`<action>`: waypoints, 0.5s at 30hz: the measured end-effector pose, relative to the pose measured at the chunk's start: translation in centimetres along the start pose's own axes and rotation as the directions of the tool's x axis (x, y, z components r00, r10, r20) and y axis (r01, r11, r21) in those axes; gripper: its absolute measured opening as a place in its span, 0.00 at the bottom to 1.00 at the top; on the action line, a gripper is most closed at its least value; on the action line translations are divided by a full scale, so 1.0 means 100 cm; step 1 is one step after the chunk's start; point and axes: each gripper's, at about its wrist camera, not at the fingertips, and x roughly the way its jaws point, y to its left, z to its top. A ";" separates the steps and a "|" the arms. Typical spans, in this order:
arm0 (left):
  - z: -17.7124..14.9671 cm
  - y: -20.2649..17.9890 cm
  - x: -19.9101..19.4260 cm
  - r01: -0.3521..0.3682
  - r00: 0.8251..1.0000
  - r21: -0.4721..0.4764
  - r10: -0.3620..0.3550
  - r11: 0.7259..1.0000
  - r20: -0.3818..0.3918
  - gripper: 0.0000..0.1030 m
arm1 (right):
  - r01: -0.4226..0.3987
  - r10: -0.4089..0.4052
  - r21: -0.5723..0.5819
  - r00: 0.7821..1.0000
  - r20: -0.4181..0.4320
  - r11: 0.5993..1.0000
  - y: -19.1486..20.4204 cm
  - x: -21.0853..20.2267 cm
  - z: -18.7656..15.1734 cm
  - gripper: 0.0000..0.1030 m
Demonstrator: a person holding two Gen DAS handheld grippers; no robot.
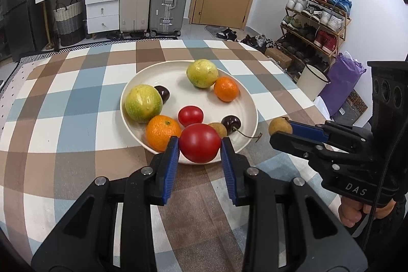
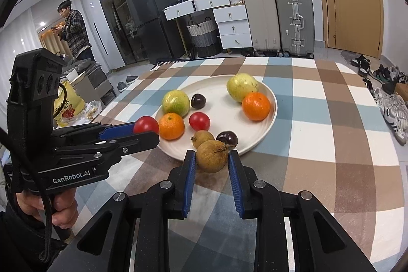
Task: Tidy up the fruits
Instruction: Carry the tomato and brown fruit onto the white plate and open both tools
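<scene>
Fruits are lying together on a cream plate point(image 1: 251, 106) that is standing on the checked tablecloth point(image 1: 76, 98). On the plate two green-yellow round fruits point(image 1: 143, 102) are sitting, one at the left side and one at the far side, each with an orange point(image 1: 163, 132) just beside it. A small tomato point(image 1: 190, 115) is resting near the middle, and two dark cherries point(image 1: 231, 123) and a small brown longan point(image 2: 202, 138) are lying there too.

The left gripper point(image 1: 199, 144) is holding a big red tomato point(image 1: 200, 142) between its blue fingers point(image 1: 172, 154), which are pressing on both sides of it, at the near rim of the plate. The right gripper point(image 2: 212, 156) is holding a second brown longan point(image 2: 212, 156) in the same way, its blue pads touching the fruit on both sides, just at the near edge of the plate, beside one cherry
</scene>
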 end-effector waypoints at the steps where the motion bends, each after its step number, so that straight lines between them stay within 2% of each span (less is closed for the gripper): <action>1: 0.002 0.000 0.000 -0.002 1.000 0.003 0.002 1.000 0.003 0.29 | 0.001 -0.001 0.000 1.000 0.004 1.000 0.001 -0.001 0.002 0.25; 15: 0.023 0.004 -0.005 -0.012 0.999 0.008 0.012 1.000 0.042 0.29 | 0.005 -0.006 0.011 0.998 0.056 1.000 0.000 -0.004 0.031 0.25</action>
